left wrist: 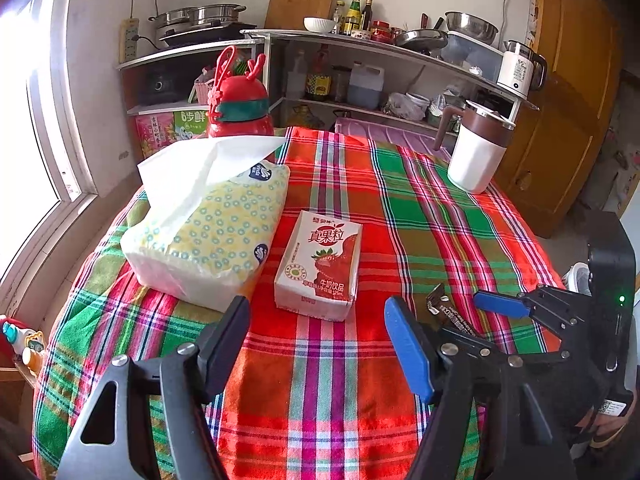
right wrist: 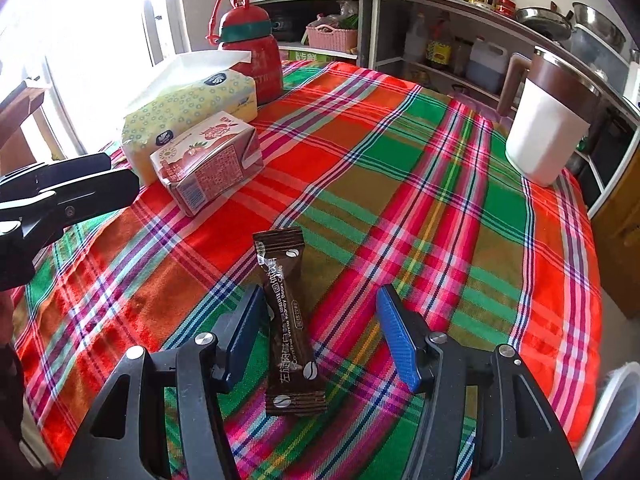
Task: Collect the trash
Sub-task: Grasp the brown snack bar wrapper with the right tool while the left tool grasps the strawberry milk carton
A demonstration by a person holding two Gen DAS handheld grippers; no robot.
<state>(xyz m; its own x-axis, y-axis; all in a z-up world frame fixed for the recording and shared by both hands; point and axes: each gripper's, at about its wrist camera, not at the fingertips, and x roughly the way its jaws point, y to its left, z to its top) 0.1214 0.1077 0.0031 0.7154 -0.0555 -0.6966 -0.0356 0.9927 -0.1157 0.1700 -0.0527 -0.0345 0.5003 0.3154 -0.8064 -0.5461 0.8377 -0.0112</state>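
A red and white strawberry milk carton [left wrist: 320, 266] lies flat on the plaid tablecloth [left wrist: 400, 208], just ahead of my open left gripper [left wrist: 320, 340]. It also shows in the right wrist view [right wrist: 208, 162]. A brown coffee sachet [right wrist: 288, 320] lies on the cloth between the open fingers of my right gripper [right wrist: 320, 332], close to the left finger [right wrist: 244, 328]. In the left wrist view only the sachet's end [left wrist: 444, 306] shows, beside the right gripper [left wrist: 452, 320].
A yellow tissue pack [left wrist: 208, 232] lies left of the carton, a red bottle [left wrist: 240, 108] behind it. A white and brown jug [left wrist: 476, 148] stands at the far right. Kitchen shelves [left wrist: 360, 64] stand beyond the table. A white bin rim [right wrist: 616, 420] shows at the right.
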